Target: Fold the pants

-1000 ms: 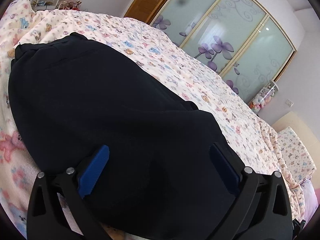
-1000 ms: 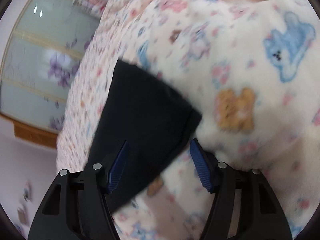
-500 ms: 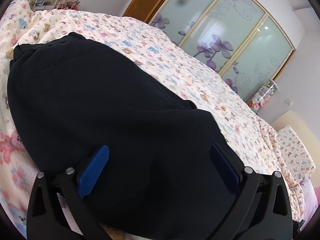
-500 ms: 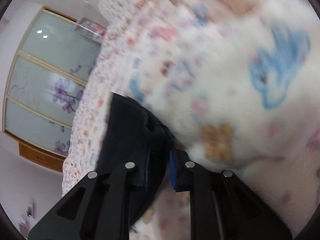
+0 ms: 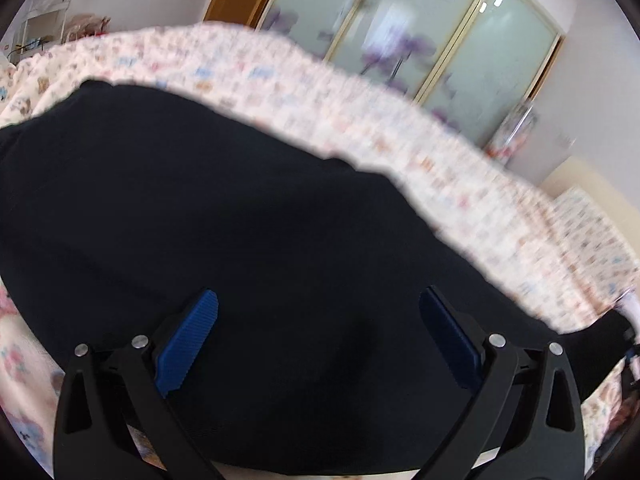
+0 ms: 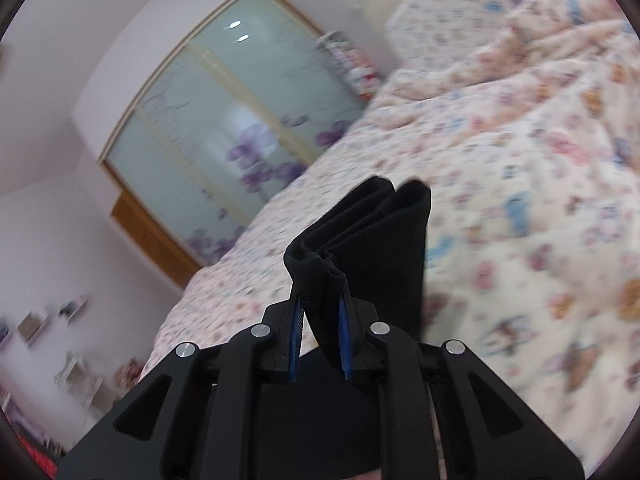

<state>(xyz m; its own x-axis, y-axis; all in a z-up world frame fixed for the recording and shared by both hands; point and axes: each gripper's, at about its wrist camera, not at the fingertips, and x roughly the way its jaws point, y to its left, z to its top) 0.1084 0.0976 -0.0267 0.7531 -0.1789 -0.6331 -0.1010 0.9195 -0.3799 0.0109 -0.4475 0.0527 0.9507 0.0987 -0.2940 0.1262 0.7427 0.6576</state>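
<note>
Black pants (image 5: 248,216) lie spread on a bed and fill most of the left wrist view. My left gripper (image 5: 318,320) hovers low over them, open, its blue pads (image 5: 188,336) wide apart with only flat cloth below. In the right wrist view my right gripper (image 6: 320,312) is shut on a bunched end of the pants (image 6: 360,236), which is lifted off the bed and sticks up past the fingertips in folded layers.
The bed carries a cream blanket (image 6: 520,208) printed with small animals. Behind it stand frosted sliding wardrobe doors (image 6: 224,128) with purple flowers. A pillow (image 5: 588,216) lies at the bed's right end, and shelves (image 5: 44,28) stand far left.
My right gripper closed on the end of the pants and lifted it off the blanket, rolling as it rose. The left gripper slid a little over the pants, still open.
</note>
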